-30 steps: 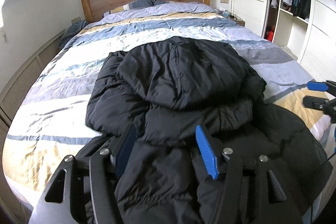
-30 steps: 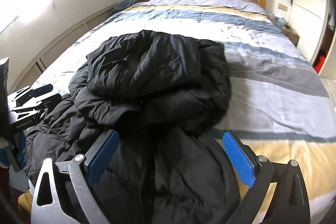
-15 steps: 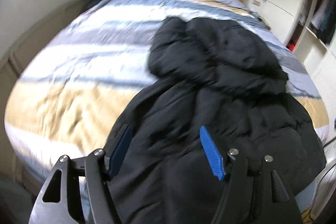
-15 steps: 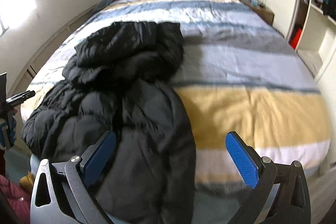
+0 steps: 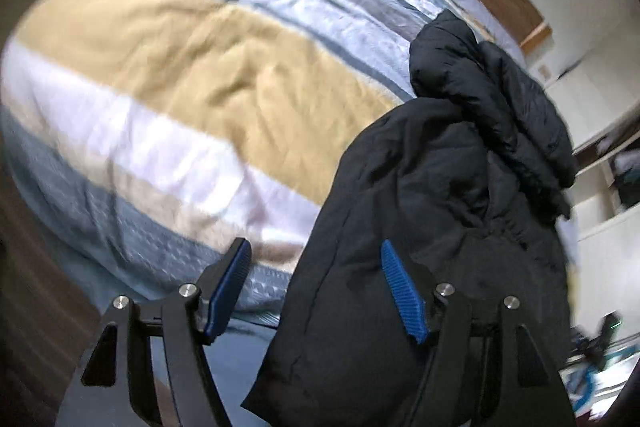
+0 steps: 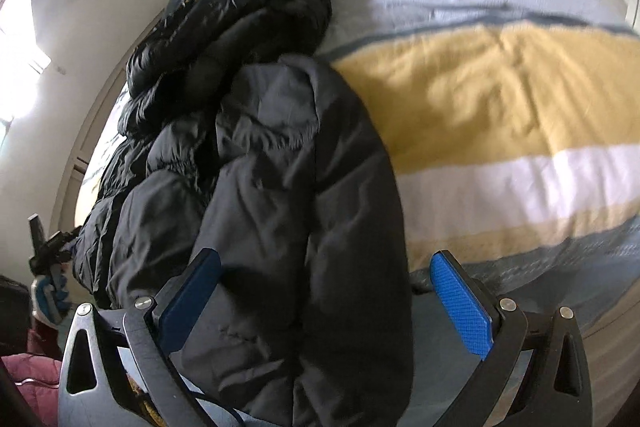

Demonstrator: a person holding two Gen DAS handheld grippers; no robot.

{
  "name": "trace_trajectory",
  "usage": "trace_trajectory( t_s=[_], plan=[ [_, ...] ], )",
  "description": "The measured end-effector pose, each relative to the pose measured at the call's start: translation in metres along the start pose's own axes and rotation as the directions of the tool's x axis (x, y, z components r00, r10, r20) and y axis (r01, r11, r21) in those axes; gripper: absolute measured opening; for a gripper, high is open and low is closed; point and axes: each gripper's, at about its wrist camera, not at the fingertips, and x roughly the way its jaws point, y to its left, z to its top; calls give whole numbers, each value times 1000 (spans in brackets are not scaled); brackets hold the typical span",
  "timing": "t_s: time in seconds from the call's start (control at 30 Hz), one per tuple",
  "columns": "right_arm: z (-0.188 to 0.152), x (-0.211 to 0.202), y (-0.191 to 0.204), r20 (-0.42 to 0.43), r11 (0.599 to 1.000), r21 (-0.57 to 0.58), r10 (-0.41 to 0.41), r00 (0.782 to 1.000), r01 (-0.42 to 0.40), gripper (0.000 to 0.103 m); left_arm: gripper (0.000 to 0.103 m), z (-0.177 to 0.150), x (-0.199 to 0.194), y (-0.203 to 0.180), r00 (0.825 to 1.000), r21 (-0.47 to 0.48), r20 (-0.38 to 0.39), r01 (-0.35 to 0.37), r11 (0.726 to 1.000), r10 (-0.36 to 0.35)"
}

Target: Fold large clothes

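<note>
Jacket (image 5: 420,247), black and puffy, lies lengthwise on the striped bed cover (image 5: 180,79), its lower end hanging over the foot of the bed toward me, the hood end bunched farther up. I judge both my grippers sit low at that hanging hem so each can take a bottom corner for the fold. My left gripper (image 5: 316,291) stands wide with nothing pinched; its jaws have just been opening, and the jacket's near edge lies between the pads, untouched as far as I can tell. My right gripper (image 6: 324,295) is spread wide too, the hem lying between its pads without being pressed (the fabric there looks slack). A second ago both looked out over the whole bed with the headboard level; now they tilt steeply down at the foot, views rolled.
</note>
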Motion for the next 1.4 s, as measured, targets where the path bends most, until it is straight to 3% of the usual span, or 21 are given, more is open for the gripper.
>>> trace_trajectory(
  t_s=[0.13, 0.2, 0.37, 0.5, 0.6, 0.7, 0.83, 0.93, 1.0, 1.07, 1.13, 1.27, 1.4],
  plan=[
    [-5, 11, -10, -45, 997, 55, 47, 998, -44, 103, 66, -11, 15, 12, 991, -74, -56, 118, 990, -122],
    [-6, 16, -13, -56, 994, 82, 78, 995, -74, 103, 66, -18, 22, 16, 978, -114, -79, 185, 976, -195],
    [-14, 31, -10, -120, 983, 108, 161, 980, -148, 103, 66, -36, 27, 19, 922, -184, -107, 350, 918, -373],
    [-18, 36, 3, -148, 982, 75, 183, 972, -174, 103, 66, -46, 27, 15, 888, -188, -122, 419, 888, -444],
    [-20, 37, 10, -153, 981, 57, 193, 969, -186, 102, 66, -48, 26, 6, 883, -170, -127, 430, 887, -453],
    [-20, 36, 17, -148, 981, 46, 196, 969, -191, 93, 66, -51, 23, -5, 878, -149, -132, 441, 885, -460],
    [-22, 33, 21, -138, 978, 41, 207, 968, -204, 68, 63, -53, 20, -16, 884, -110, -134, 437, 893, -449],
    [-20, 30, 31, -136, 973, 12, 230, 964, -230, 49, 43, -54, 14, -34, 886, -43, -147, 437, 898, -439],
    [-16, 28, 43, -140, 967, -31, 246, 959, -252, 40, 25, -53, 7, -50, 874, -6, -159, 464, 886, -459],
    [-10, 27, 53, -147, 959, -81, 258, 955, -272, 32, 18, -51, -2, -67, 858, 27, -162, 497, 867, -487],
    [-4, 22, 65, -145, 947, -119, 282, 948, -299, 28, 15, -47, -14, -88, 833, 64, -163, 544, 836, -529],
    [18, 12, 92, -119, 917, -193, 331, 936, -349, 24, 13, -34, -38, -141, 808, 175, -162, 588, 790, -566],
    [51, -6, 118, -63, 881, -259, 394, 917, -397, 22, 11, -3, -58, -176, 779, 214, -132, 626, 750, -613]
  ],
)
